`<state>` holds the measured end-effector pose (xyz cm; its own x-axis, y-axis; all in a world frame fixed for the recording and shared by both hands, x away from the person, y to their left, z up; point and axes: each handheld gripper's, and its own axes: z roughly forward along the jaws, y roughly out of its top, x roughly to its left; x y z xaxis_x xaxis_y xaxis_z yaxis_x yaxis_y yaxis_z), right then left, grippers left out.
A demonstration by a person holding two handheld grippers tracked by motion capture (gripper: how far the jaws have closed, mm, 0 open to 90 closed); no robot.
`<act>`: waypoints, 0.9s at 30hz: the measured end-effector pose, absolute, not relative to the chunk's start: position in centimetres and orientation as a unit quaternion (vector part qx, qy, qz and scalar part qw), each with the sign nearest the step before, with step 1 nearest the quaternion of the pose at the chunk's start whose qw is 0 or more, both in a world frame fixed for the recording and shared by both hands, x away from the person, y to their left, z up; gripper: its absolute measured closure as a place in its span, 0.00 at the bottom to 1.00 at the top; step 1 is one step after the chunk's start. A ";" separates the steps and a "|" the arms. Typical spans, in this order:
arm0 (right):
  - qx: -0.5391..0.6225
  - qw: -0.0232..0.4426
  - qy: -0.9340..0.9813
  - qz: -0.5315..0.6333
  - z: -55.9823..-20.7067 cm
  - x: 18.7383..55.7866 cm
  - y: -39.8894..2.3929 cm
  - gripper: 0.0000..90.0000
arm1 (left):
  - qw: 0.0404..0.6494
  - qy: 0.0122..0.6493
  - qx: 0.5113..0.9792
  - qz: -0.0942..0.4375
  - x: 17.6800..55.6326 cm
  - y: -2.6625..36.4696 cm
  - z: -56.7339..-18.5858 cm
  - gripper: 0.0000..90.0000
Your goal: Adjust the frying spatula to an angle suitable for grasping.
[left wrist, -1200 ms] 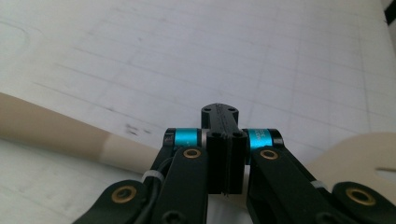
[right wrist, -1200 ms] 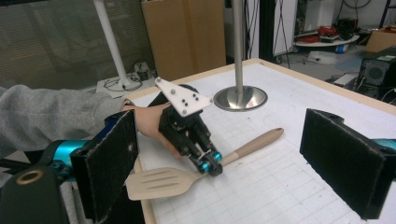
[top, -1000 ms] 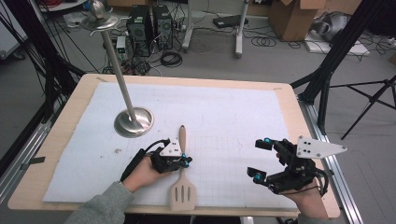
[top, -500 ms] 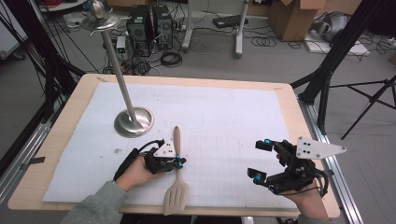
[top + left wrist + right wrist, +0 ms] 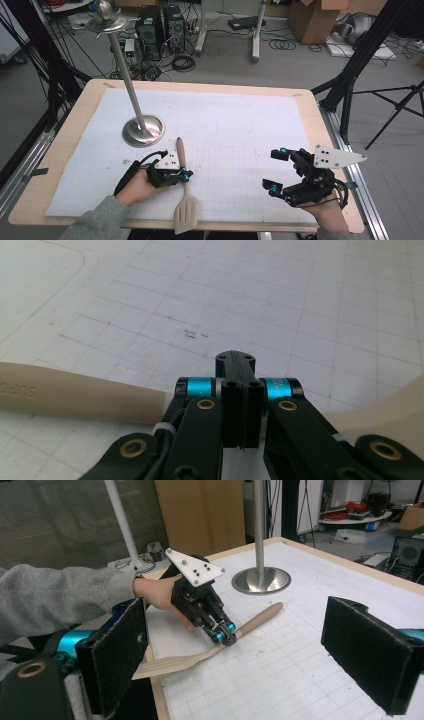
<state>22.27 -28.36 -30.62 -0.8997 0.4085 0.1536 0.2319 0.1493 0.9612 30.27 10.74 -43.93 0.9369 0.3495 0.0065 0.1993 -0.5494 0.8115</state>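
Note:
A pale wooden spatula (image 5: 183, 186) lies on the white mat, handle pointing away and blade (image 5: 187, 216) reaching past the table's front edge. My left gripper (image 5: 185, 175) is shut, jaws pressed together, tips resting across the spatula's neck. In the left gripper view the handle (image 5: 85, 392) passes beneath the closed jaws, nothing between them. The right gripper view shows that gripper (image 5: 224, 632) touching the spatula (image 5: 255, 619). My right gripper (image 5: 275, 171) hovers at the front right, open and empty, with its pads (image 5: 117, 655) wide apart.
A metal pole on a round base (image 5: 143, 131) stands at the back left of the white gridded mat (image 5: 240, 125), just beyond the spatula's handle. The wooden table edge (image 5: 320, 120) frames the mat. Tripod legs and cables lie on the floor beyond.
My left gripper has slid to the left across the mat, and the spatula has moved left with it. The right gripper has stayed still.

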 end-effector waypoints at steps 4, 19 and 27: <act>0.210 0.071 0.756 0.616 -30.6 22.4 -28.2 0.12 | 0.458 0.153 0.873 0.065 29.7 10.0 -43.6 1.00; 0.211 0.069 0.755 0.617 -30.7 22.4 -28.4 0.12 | 0.431 0.133 0.891 0.052 28.1 10.1 -44.6 1.00; 0.208 0.067 0.759 0.614 -30.8 22.6 -28.0 0.12 | 0.422 0.137 0.895 0.045 27.8 12.0 -44.3 1.00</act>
